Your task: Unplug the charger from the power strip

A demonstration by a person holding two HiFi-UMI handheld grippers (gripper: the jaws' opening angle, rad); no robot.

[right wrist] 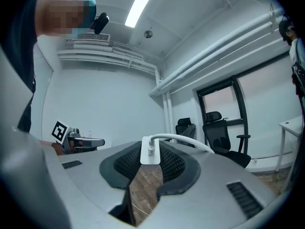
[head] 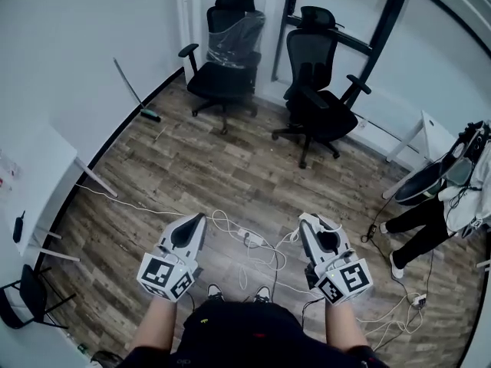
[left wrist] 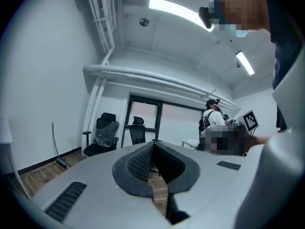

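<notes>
My right gripper (head: 305,224) (right wrist: 150,157) is shut on a small white charger (right wrist: 149,151), held between the pad tips. The charger's white cable (right wrist: 187,139) curves off to the right. In the head view that cable (head: 285,240) hangs down to the wood floor. A white power strip (head: 250,238) lies on the floor between the two grippers, among loose white cords, apart from the charger. My left gripper (head: 199,219) (left wrist: 153,147) is level beside the right one, its tips together with nothing between them. Both are held high above the floor.
Two black office chairs (head: 224,73) (head: 316,102) stand at the back wall. A person (head: 433,205) stands at the right by a white table (head: 426,133). Another white table (head: 34,179) is at the left, with a broom (head: 136,92) against the wall. More cords and a plug (head: 418,300) lie at the lower right.
</notes>
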